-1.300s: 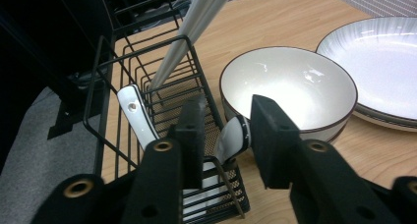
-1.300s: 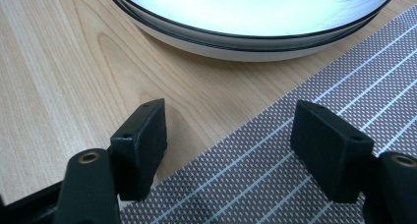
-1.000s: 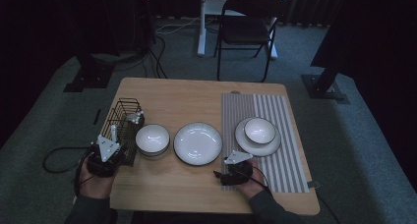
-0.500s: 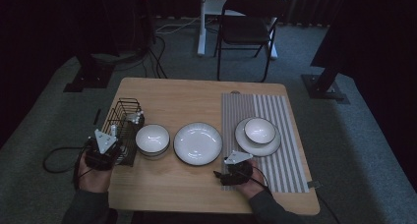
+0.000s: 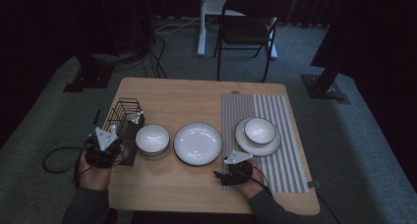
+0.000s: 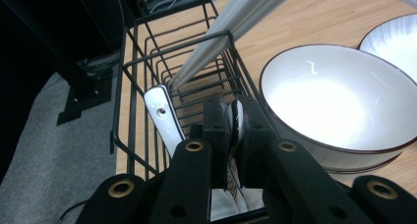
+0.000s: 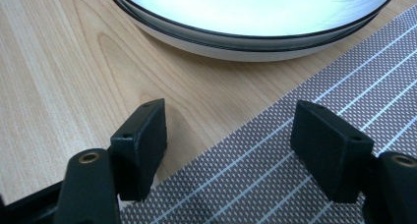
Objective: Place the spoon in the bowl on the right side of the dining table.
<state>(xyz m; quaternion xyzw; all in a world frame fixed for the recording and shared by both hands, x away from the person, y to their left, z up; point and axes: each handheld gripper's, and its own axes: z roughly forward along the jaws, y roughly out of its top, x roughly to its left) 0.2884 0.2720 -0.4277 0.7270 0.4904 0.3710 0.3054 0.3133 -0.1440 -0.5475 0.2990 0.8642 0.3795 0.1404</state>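
Observation:
My left gripper (image 6: pixel 235 118) reaches into the near end of a black wire basket (image 6: pixel 123 86) at the table's left edge. Its jaws have just been closing and now pinch the thin white handle of a spoon (image 6: pixel 238 117). A second white spoon (image 6: pixel 160 111) lies beside it, and pale chopsticks (image 6: pixel 221 32) lean over the basket. In the high view the left gripper (image 5: pixel 118 135) is at the basket (image 5: pixel 123 117). My right gripper (image 7: pixel 228 135) rests open on the table, half over the striped mat (image 7: pixel 295 175), facing the wide plate (image 7: pixel 246 13); in the high view it (image 5: pixel 220 174) lies near the front edge.
A white bowl (image 5: pixel 152 138) stands right beside the basket, close to my left jaws (image 6: pixel 334 96). The wide plate (image 5: pixel 197 143) sits mid-table. On the striped mat (image 5: pixel 290 160) a small bowl (image 5: pixel 259 129) stands on a plate (image 5: pixel 246 141). A chair (image 5: pixel 246 32) stands behind the table.
The left hand has shifted slightly leftward at the basket's near end. The right hand and the dishes have stayed where they were.

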